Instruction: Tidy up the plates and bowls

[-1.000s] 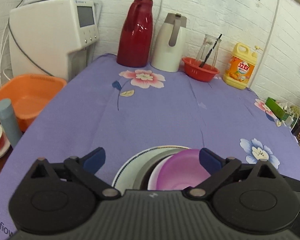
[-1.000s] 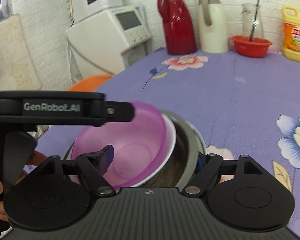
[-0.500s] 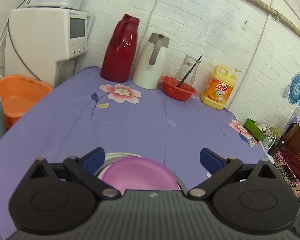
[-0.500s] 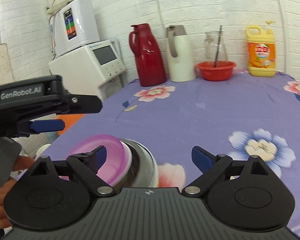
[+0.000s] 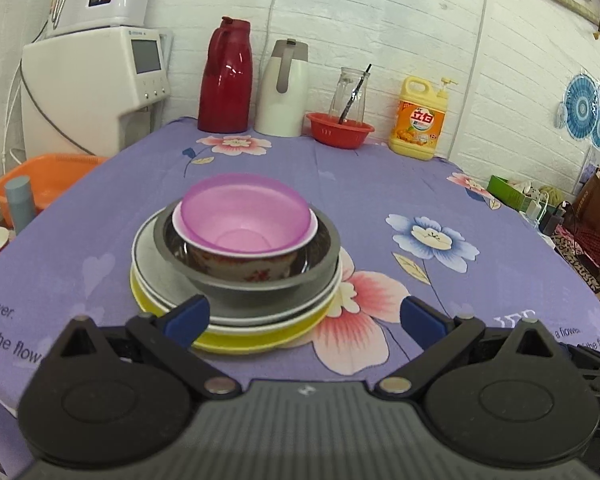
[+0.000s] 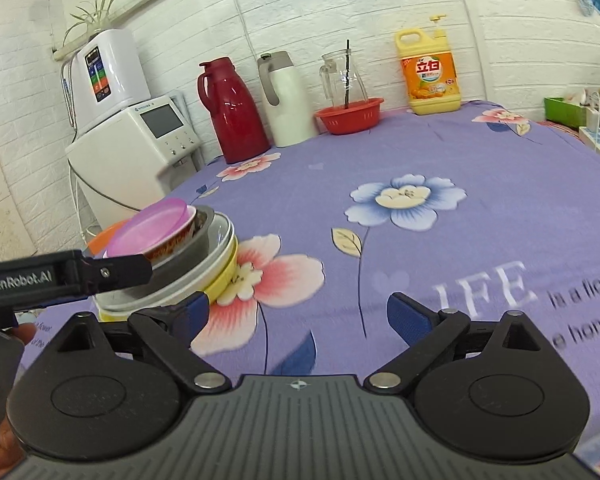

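A stack stands on the purple flowered tablecloth [image 5: 380, 184]. At the bottom lies a yellow plate [image 5: 256, 340], then white plates [image 5: 156, 264], a steel bowl [image 5: 260, 280], a white patterned bowl [image 5: 244, 268] and a pink bowl [image 5: 244, 216] on top. My left gripper [image 5: 304, 316] is open just in front of the stack, holding nothing. In the right wrist view the stack [image 6: 172, 256] sits at the left, partly behind the left gripper's body [image 6: 60, 276]. My right gripper [image 6: 298, 312] is open and empty over the cloth, right of the stack.
Along the back wall stand a red thermos [image 5: 226, 76], a white jug [image 5: 282, 88], a red basket [image 5: 340, 130] with a glass pitcher, and a yellow detergent bottle [image 5: 420, 120]. A water dispenser [image 5: 96, 84] and an orange basin [image 5: 48, 180] are at the left. A hand [image 6: 4, 440] shows at the lower left.
Both grippers have pulled back from the stack; the whole stack now shows ahead of the left one. The right gripper, which reached into the steel bowl, has let go and swung right.
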Motion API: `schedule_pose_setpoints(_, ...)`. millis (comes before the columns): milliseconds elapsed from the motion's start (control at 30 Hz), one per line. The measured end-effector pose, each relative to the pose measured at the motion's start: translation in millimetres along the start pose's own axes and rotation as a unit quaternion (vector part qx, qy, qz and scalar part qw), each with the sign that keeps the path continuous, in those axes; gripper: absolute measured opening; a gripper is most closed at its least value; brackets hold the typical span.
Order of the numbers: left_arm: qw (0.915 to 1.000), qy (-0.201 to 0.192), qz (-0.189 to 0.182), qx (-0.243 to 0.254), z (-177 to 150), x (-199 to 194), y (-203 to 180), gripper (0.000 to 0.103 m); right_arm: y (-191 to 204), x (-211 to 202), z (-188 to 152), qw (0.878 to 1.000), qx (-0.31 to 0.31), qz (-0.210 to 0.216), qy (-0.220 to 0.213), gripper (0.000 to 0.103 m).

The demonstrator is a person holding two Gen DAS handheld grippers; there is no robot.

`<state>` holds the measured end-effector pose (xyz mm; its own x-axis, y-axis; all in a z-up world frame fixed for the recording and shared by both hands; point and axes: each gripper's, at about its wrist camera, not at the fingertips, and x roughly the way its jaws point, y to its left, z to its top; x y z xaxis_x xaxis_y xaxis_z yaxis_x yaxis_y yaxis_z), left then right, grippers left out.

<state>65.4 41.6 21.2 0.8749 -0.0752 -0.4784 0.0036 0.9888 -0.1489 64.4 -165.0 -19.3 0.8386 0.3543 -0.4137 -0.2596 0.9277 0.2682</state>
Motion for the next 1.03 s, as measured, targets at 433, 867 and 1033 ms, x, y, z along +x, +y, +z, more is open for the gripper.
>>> schedule_pose_setpoints(433,0.9998,-0.014,-0.001,0.013,-42,-43,-9,0.1,2,-25,-41,0.999,-0.026,-0.019,0.012,0.103)
schedule_pose_setpoints(867,0.9994,-0.015,0.018,0.024,-56,-48,-8,0.1,26,-41,-53,0.998,-0.057,0.002,0.001,0.103)
schedule_pose_setpoints(1033,0.9995,-0.016,0.011,0.024,-57,-48,-9,0.1,26,-44,-55,0.999,-0.054,0.003,0.0,0.103)
